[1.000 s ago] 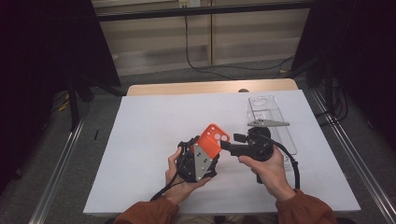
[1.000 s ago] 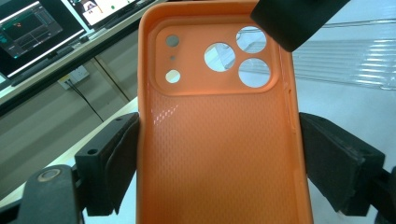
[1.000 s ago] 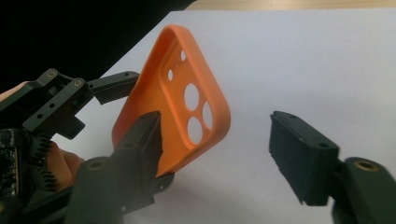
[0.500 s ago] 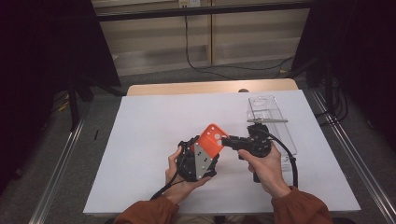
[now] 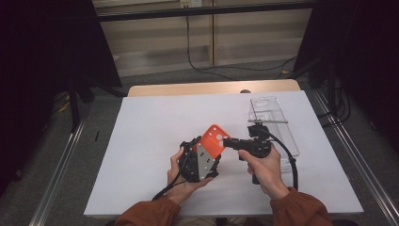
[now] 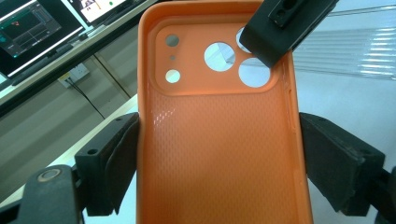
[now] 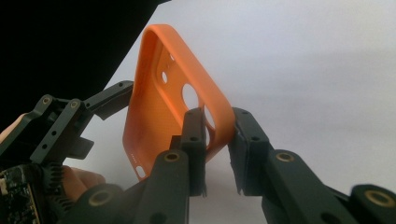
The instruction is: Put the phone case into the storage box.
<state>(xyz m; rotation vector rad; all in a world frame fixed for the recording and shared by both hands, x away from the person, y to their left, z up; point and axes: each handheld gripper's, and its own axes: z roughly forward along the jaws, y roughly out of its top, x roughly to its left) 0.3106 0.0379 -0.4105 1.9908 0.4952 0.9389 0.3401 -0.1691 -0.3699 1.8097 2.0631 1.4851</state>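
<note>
Orange phone case (image 6: 219,140) is held above the white table (image 5: 141,141), clamped across its long sides by the left gripper (image 5: 200,162); the right gripper (image 7: 217,140) is pinched on its camera-end rim (thin bite). Slip or flexing is judged likely if pulled. Camera cutouts are seen in the left gripper view, a clear tray (image 5: 270,117) in the high view.

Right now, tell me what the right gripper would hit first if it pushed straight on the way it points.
The right gripper already straddles the edge of the orange plastic phone case; pushing on, it would probably meet the left gripper.
</note>
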